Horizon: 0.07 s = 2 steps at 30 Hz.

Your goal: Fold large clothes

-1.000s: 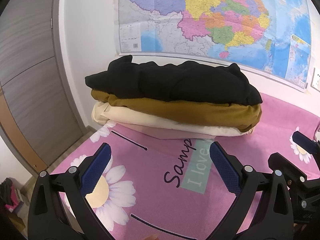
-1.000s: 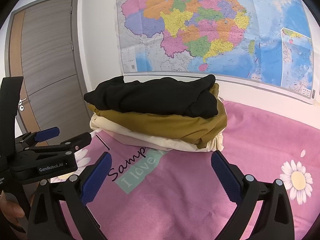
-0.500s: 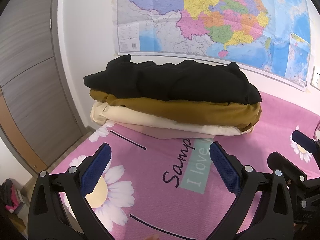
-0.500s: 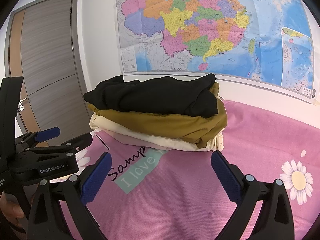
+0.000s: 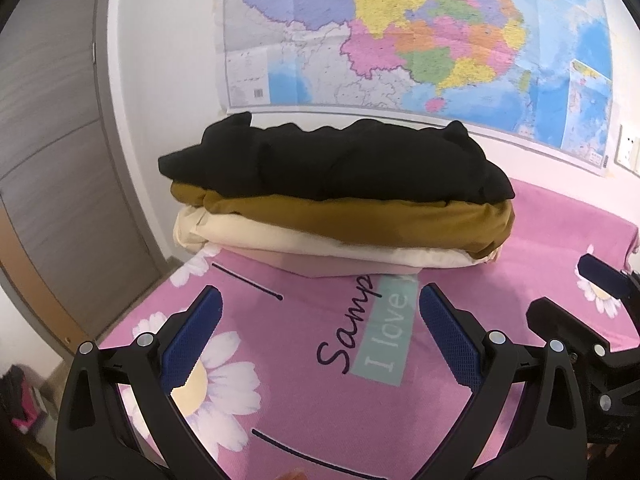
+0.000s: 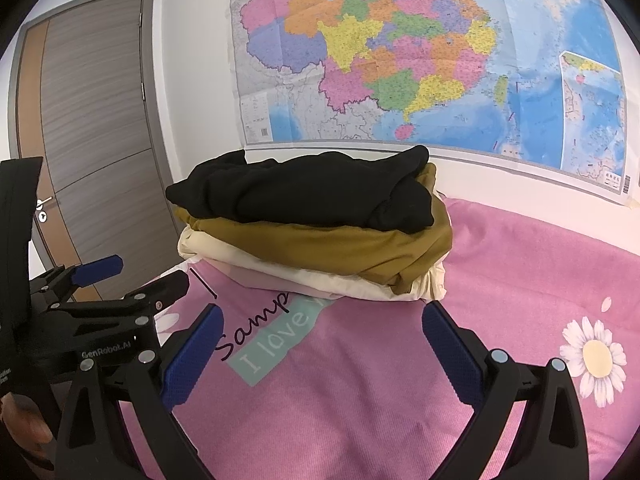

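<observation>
A stack of folded clothes (image 5: pixel 336 208) lay on the pink bedspread (image 5: pixel 320 392) near the wall. Black (image 6: pixel 304 192) topped mustard-brown (image 6: pixel 340 248), then cream (image 6: pixel 320 280), with pale pink lowest.

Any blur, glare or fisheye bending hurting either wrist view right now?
Left wrist view: sharp centre, door bowed by fisheye, black garment shows little detail. Right wrist view: clear, map curved, pink tint along the wall's right edge.

Both wrist views low over bed (image 5: pixel 560 216), facing wall map (image 6: pixel 400 60); share clothes stack (image 5: pixel 336 200).
</observation>
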Available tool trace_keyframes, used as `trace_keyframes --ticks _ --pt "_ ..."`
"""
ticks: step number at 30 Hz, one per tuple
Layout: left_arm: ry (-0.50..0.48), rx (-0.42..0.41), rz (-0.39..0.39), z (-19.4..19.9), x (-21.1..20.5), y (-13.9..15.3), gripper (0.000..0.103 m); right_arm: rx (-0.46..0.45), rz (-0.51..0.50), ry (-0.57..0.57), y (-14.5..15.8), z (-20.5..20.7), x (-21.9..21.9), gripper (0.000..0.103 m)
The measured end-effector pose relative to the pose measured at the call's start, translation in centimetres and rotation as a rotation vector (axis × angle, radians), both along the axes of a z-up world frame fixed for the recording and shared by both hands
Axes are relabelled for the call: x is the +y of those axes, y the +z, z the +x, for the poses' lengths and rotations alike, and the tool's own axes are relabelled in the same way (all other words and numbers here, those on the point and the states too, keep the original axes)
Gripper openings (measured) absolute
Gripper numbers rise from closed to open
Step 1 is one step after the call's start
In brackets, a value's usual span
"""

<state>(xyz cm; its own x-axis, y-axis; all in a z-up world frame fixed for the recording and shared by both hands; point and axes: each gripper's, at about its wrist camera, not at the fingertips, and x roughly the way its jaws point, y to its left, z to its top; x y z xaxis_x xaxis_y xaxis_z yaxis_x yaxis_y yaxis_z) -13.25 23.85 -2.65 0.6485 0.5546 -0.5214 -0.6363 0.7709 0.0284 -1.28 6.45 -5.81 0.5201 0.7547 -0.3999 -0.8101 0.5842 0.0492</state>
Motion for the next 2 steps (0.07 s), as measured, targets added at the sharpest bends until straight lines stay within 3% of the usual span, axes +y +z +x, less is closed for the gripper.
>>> trace_keyframes --ticks 2 --pt "0.0 -0.002 -0.009 -0.03 0.07 -0.17 0.097 -0.002 -0.001 -0.002 -0.02 0.01 -0.08 0.097"
